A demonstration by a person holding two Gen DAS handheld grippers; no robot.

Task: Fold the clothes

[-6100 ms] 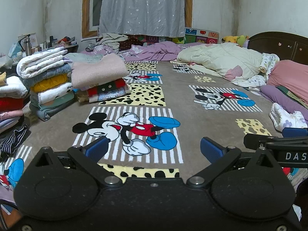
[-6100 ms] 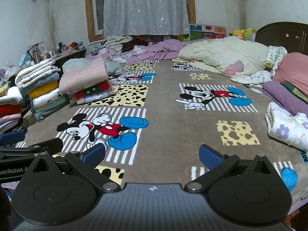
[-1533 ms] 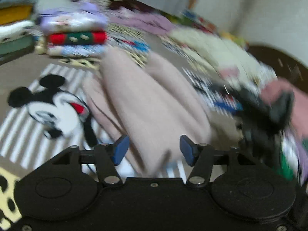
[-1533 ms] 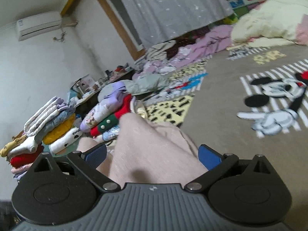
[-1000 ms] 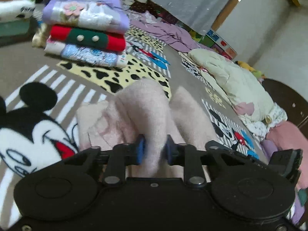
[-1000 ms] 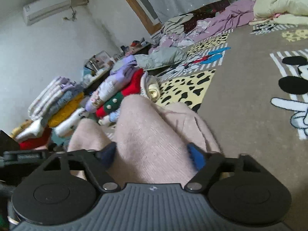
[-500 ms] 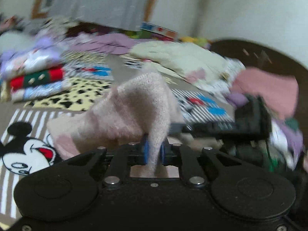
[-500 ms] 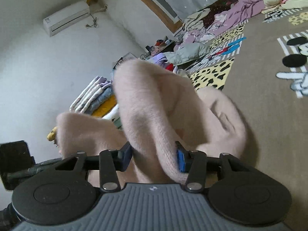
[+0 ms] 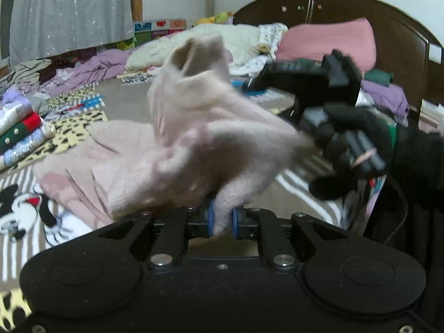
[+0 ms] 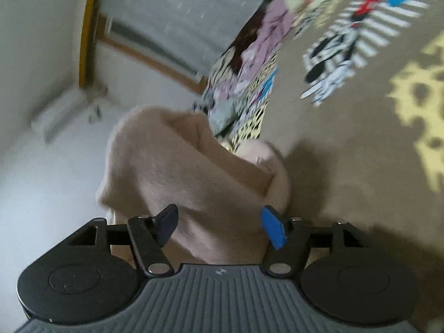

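I see the cartoon-print bed cover [image 9: 125, 105] spread under everything. The pink fleece garment [image 9: 177, 149] is bunched above it, centre to 10 o'clock. My left gripper [image 9: 221, 219] pinches a fold of it; my right gripper [image 10: 219, 222] has its jaws apart, fleece lying between them.

Bare blanket [image 10: 347, 149] lies open rightward; folded stack [image 9: 19, 127] and pillows [image 9: 327, 41] block the edges.
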